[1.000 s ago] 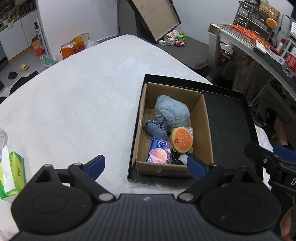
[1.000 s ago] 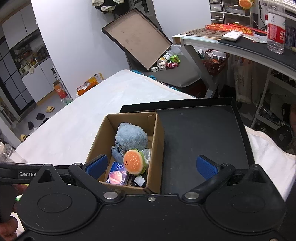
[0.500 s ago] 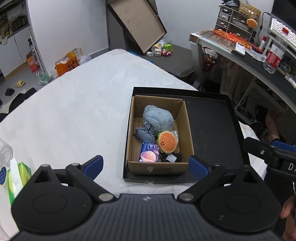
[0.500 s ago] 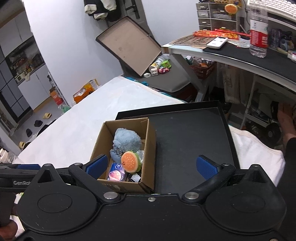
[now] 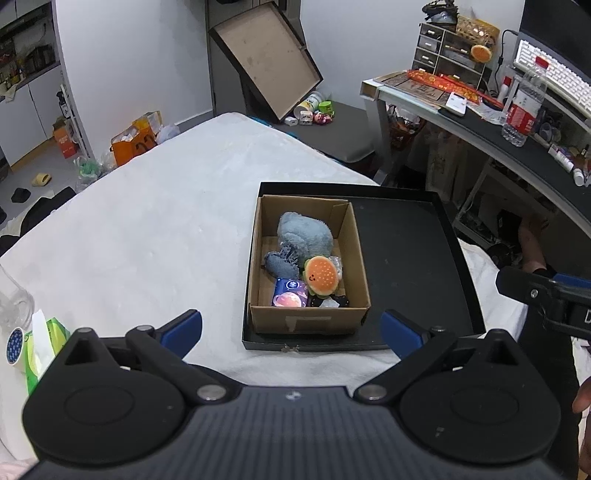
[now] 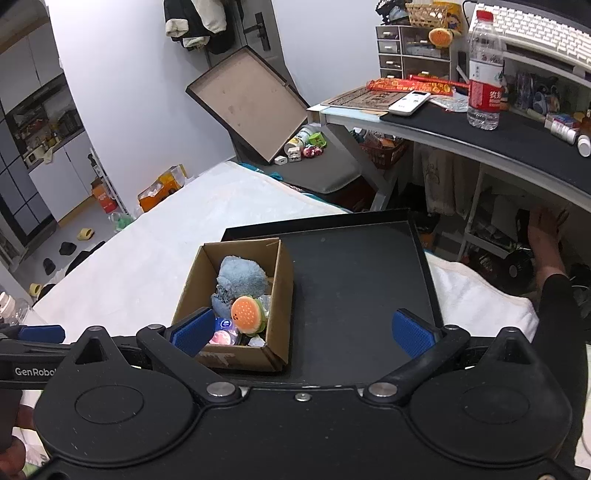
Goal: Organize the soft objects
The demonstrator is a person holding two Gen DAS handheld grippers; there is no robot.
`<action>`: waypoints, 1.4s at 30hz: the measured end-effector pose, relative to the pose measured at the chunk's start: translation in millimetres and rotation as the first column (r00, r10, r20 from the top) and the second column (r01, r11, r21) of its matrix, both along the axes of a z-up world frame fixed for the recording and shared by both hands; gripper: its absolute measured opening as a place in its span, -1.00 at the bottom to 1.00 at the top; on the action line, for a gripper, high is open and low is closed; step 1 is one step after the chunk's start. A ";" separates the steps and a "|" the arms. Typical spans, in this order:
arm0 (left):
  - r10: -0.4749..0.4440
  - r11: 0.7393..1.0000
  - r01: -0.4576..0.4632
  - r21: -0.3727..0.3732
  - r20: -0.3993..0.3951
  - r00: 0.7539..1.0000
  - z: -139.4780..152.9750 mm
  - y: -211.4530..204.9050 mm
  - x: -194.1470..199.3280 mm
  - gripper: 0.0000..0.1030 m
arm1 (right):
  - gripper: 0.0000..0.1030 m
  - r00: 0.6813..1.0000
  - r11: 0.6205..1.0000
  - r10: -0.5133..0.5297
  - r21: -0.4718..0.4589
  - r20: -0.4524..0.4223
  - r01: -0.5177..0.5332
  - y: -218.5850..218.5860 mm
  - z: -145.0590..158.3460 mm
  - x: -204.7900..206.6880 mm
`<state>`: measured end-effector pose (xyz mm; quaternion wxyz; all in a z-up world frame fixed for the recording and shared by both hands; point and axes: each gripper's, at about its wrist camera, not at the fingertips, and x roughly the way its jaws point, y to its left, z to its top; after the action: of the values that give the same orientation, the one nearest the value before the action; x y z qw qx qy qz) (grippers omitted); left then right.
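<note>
Cardboard box of soft toys ahead, both jaws spread, empty

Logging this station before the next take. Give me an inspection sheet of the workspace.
Surface: white cover, black tray on it.
Job's things: carton in tray holds grey plush, burger plush, blue packet.
Clutter: tissue pack at left edge.
Grippers: left claw and right claw open, empty, above the tray.
Cables: nothing seen.
Surroundings: desk with bottle, keyboard.
</note>
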<state>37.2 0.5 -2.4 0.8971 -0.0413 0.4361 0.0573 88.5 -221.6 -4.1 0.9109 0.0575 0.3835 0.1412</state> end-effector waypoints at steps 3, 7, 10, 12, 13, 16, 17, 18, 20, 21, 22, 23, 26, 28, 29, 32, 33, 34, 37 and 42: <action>-0.005 1.000 0.005 0.009 0.015 1.000 4.8 -2.0 -7.6 0.98 | 1.00 1.000 1.000 0.007 0.007 0.011 -0.007 -3.1 4.4 -6.8; -0.004 1.000 0.004 0.001 0.027 1.000 9.3 -3.7 -17.8 0.98 | 1.00 1.000 1.000 0.019 -0.002 0.018 -0.019 -4.3 5.2 -17.5; -0.002 1.000 0.002 -0.005 0.034 0.999 11.2 -4.7 -24.8 0.98 | 1.00 0.999 1.000 0.026 -0.006 0.023 -0.026 -5.4 5.6 -24.9; -0.001 1.000 0.001 -0.015 0.033 0.999 11.2 -5.0 -28.8 0.98 | 1.00 0.999 1.000 0.025 -0.008 0.026 -0.025 -6.5 6.6 -29.2; 0.001 1.000 0.000 -0.016 0.034 0.999 11.3 -5.2 -31.1 0.98 | 1.00 0.999 1.000 0.024 -0.007 0.029 -0.023 -7.0 7.2 -31.1; -0.001 1.000 0.001 -0.012 0.047 0.999 13.3 -6.1 -37.7 0.98 | 1.00 0.999 1.000 0.020 -0.004 0.035 -0.020 -8.9 9.8 -37.0; 0.000 1.000 0.001 -0.015 0.050 0.999 14.0 -5.8 -39.9 0.98 | 1.00 0.999 1.000 0.020 -0.004 0.039 -0.020 -9.5 10.7 -39.1; 0.001 1.000 0.000 -0.022 0.054 0.999 15.2 -5.3 -41.8 0.98 | 1.00 0.999 1.000 0.019 -0.004 0.041 -0.019 -9.8 11.5 -40.8; 0.005 1.000 -0.003 -0.027 0.061 0.998 16.9 -4.6 -45.4 0.98 | 1.00 0.999 1.000 0.020 -0.004 0.043 -0.020 -10.7 12.3 -44.3; 0.006 1.000 -0.005 -0.023 0.064 0.998 17.7 -4.9 -46.7 0.98 | 1.00 0.999 1.000 0.020 -0.007 0.045 -0.020 -10.9 12.8 -46.3; 0.006 1.000 -0.005 -0.018 0.068 0.998 18.6 -5.5 -48.6 0.98 | 1.00 0.999 1.000 0.020 -0.012 0.048 -0.019 -11.1 13.7 -48.4; 0.005 1.000 -0.003 -0.017 0.071 0.997 19.3 -6.2 -50.4 0.98 | 1.00 0.998 1.000 0.020 -0.013 0.053 -0.019 -11.2 14.3 -50.8; -0.003 1.000 0.004 -0.020 0.075 0.997 20.9 -6.8 -54.3 0.98 | 1.00 0.998 1.000 0.022 -0.004 0.061 -0.022 -13.4 17.6 -57.2; -0.005 1.000 0.007 -0.016 0.083 0.997 22.3 -6.3 -57.2 0.98 | 1.00 0.997 1.000 0.022 -0.007 0.071 -0.021 -13.7 20.5 -60.7; -0.004 1.000 0.006 -0.016 0.085 0.996 22.8 -5.8 -58.5 0.98 | 1.00 0.997 1.000 0.021 -0.008 0.075 -0.020 -13.7 21.3 -63.0; -0.001 1.000 0.003 -0.021 0.089 0.996 24.5 -4.9 -62.7 0.98 | 1.00 0.996 1.000 0.023 -0.009 0.087 -0.022 -13.3 25.2 -68.4; -0.003 1.000 0.005 -0.021 0.091 0.996 25.4 -5.2 -64.1 0.98 | 1.00 0.996 1.000 0.023 -0.009 0.091 -0.023 -13.2 26.3 -70.5; -0.007 1.000 0.008 -0.019 0.093 0.996 26.2 -6.0 -65.0 0.98 | 1.00 0.995 1.000 0.025 -0.008 0.094 -0.024 -13.2 27.7 -71.2; -0.014 1.000 0.016 -0.014 0.104 0.994 29.3 -7.6 -68.5 0.98 | 1.00 0.994 1.000 0.027 -0.011 0.101 -0.026 -13.3 30.2 -75.2; -0.011 1.000 0.013 -0.009 0.113 0.994 31.5 -8.2 -73.6 0.98 | 1.00 0.994 1.000 0.021 -0.004 0.110 -0.020 -14.9 33.6 -80.1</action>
<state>-36.4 -7.7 29.1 0.9205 -0.0464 0.3851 0.0473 8.3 -236.4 29.5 0.9293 0.0445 0.3332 0.1530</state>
